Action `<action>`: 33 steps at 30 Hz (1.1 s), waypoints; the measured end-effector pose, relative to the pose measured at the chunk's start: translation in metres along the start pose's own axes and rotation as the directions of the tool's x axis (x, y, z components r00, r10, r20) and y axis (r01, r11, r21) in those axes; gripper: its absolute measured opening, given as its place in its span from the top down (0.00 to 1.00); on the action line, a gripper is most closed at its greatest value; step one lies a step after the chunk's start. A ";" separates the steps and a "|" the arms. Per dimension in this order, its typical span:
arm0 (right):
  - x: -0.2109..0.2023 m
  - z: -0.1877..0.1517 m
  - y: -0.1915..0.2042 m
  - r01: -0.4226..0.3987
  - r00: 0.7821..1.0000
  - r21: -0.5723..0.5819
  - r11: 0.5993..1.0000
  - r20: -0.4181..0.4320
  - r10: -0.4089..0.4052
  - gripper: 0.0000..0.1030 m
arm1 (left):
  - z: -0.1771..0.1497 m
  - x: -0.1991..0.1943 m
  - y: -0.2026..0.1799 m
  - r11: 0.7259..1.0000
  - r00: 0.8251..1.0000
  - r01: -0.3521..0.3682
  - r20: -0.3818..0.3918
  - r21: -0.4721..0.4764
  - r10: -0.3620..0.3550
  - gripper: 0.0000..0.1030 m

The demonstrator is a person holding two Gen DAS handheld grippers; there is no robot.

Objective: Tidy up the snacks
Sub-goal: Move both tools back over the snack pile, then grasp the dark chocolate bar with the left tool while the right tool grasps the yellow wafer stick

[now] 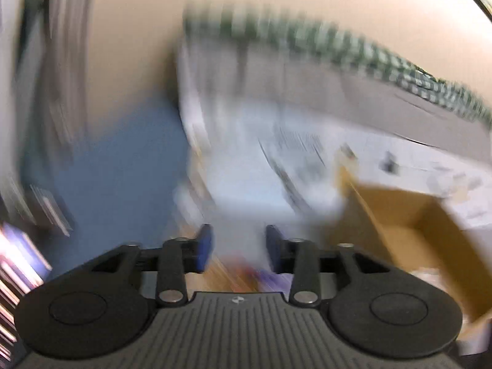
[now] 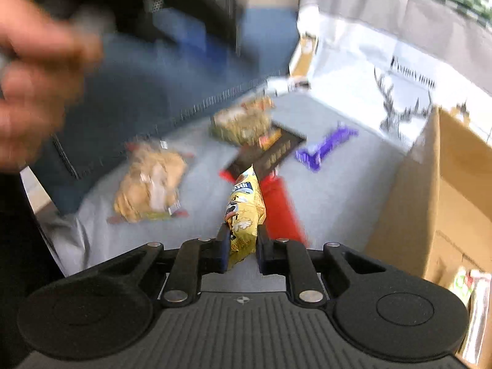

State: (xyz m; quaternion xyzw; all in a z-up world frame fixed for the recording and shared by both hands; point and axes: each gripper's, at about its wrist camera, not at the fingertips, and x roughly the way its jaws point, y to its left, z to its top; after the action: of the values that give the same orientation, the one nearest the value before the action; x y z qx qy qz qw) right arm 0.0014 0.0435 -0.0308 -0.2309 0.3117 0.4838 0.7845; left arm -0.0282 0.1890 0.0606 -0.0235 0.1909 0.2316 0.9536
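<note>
Grey worktop (image 2: 338, 190), cardboard box (image 2: 455, 190) at right. Right gripper (image 2: 243, 246) fingers clamped on yellow snack bag (image 2: 244, 215), above red packet (image 2: 283, 209). Left gripper (image 1: 238, 246) fingers apart, empty; view blurred.

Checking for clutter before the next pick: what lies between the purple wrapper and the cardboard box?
Only bare grey table cover lies between the purple wrapper and the cardboard box, seen in the right wrist view.

A grey cloth (image 2: 338, 190) covers the table, and it's blurred in both views. Past the table's far edge there's blue floor (image 1: 117, 178), with a beige wall (image 1: 138, 46) behind. A green-and-white patterned band (image 1: 353, 49) runs along the grey surface at the far side. Dark furniture (image 2: 190, 3) stands beyond the left edge.
</note>
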 end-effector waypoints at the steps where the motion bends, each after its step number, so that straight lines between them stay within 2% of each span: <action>1: 0.004 -0.002 0.000 0.002 1.000 -0.003 1.000 -0.021 -0.002 0.83 | 0.006 -0.011 -0.002 0.997 0.995 -0.050 0.095 0.058 0.044 0.28; 3: 0.007 -0.004 0.000 0.003 0.999 -0.010 1.000 -0.039 -0.004 0.83 | 0.021 -0.019 -0.002 0.977 0.968 -0.168 0.210 0.129 0.138 0.18; 4: 0.010 -0.004 0.001 -0.002 0.999 -0.007 1.000 -0.041 0.002 0.83 | 0.029 -0.015 -0.001 0.958 0.955 -0.234 0.225 0.168 0.194 0.18; 5: 0.011 -0.004 0.002 -0.009 0.999 -0.004 1.000 -0.043 0.009 0.83 | 0.035 -0.006 0.002 0.942 0.949 -0.275 0.215 0.195 0.232 0.17; 6: 0.012 -0.003 0.002 -0.013 0.999 -0.003 1.000 -0.045 0.013 0.83 | 0.040 0.004 0.008 0.935 0.950 -0.287 0.189 0.208 0.250 0.16; 11: 0.015 -0.002 0.002 -0.019 0.999 0.011 1.000 -0.050 0.020 0.83 | 0.040 0.058 0.047 0.929 0.951 -0.307 0.026 0.205 0.309 0.16; 12: 0.015 -0.002 0.002 -0.021 0.998 0.013 1.000 -0.052 0.022 0.83 | 0.038 0.062 0.050 0.924 0.943 -0.323 -0.007 0.207 0.331 0.16; 13: 0.014 -0.003 0.002 -0.023 0.998 0.013 1.000 -0.052 0.023 0.83 | 0.035 0.060 0.053 0.912 0.930 -0.353 -0.031 0.208 0.367 0.16; 15: 0.015 -0.002 0.002 -0.025 0.998 0.012 1.000 -0.052 0.026 0.83 | 0.034 0.045 0.054 0.881 0.889 -0.433 -0.070 0.191 0.452 0.16; 17: 0.016 -0.002 0.001 -0.027 0.998 0.015 1.000 -0.052 0.028 0.83 | 0.039 0.017 0.045 0.845 0.856 -0.512 0.007 0.158 0.517 0.14; 18: 0.016 -0.002 0.000 -0.026 0.998 0.016 1.000 -0.052 0.026 0.83 | 0.041 0.003 0.037 0.846 0.858 -0.513 0.056 0.146 0.511 0.12; 19: 0.016 -0.002 0.000 -0.024 0.998 0.020 1.000 -0.053 0.025 0.83 | 0.043 -0.006 0.027 0.865 0.877 -0.481 0.090 0.146 0.472 0.12; 20: 0.016 -0.002 -0.002 -0.024 0.998 0.027 0.999 -0.054 0.025 0.83 | 0.044 -0.010 0.020 0.890 0.903 -0.429 0.098 0.151 0.419 0.12; 21: 0.016 -0.002 -0.003 -0.022 0.998 0.037 0.999 -0.056 0.024 0.83 | 0.046 -0.009 0.013 0.931 0.942 -0.335 0.084 0.147 0.326 0.12; 22: 0.017 -0.002 -0.004 -0.019 0.998 0.049 0.999 -0.061 0.022 0.83 | 0.045 -0.005 0.008 0.963 0.972 -0.235 0.052 0.129 0.230 0.12; 23: 0.018 -0.002 -0.005 -0.017 0.998 0.059 0.998 -0.066 0.020 0.83 | 0.043 0.004 0.004 0.984 0.989 -0.146 -0.005 0.101 0.148 0.12; 24: 0.019 -0.002 -0.005 -0.016 0.997 0.067 0.998 -0.069 0.021 0.82 | 0.038 0.014 -0.001 0.994 0.994 -0.081 -0.068 0.071 0.086 0.16; 26: 0.019 -0.002 -0.005 -0.023 0.997 0.076 0.997 -0.071 0.028 0.82 | 0.021 0.038 -0.011 1.000 0.983 0.021 -0.185 0.018 -0.017 0.22; 27: 0.020 -0.002 -0.005 -0.026 0.997 0.079 0.997 -0.074 0.032 0.82 | 0.011 0.050 -0.016 0.999 0.971 0.038 -0.236 0.012 -0.034 0.24; 28: 0.021 -0.003 -0.006 -0.032 0.996 0.082 0.996 -0.080 0.038 0.82 | -0.001 0.066 -0.019 0.998 0.952 0.057 -0.302 -0.001 -0.055 0.25; 30: 0.022 -0.004 -0.006 -0.040 0.995 0.089 0.995 -0.092 0.048 0.81 | -0.024 0.096 -0.024 0.997 0.894 0.074 -0.441 -0.036 -0.082 0.31; 32: 0.025 -0.005 -0.004 -0.044 0.993 0.089 0.995 -0.107 0.053 0.79 | -0.037 0.116 -0.025 0.995 0.848 0.069 -0.522 -0.067 -0.093 0.31; 33: 0.026 -0.006 -0.003 -0.044 0.992 0.085 0.995 -0.114 0.054 0.79 | -0.039 0.125 -0.023 0.994 0.833 0.071 -0.543 -0.084 -0.105 0.31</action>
State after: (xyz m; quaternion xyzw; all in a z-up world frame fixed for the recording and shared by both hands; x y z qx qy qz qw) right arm 0.0110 0.0541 -0.0531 -0.2182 0.3821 0.4755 0.7618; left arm 0.0708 0.2174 -0.0233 -0.1262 0.4465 0.1767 0.8680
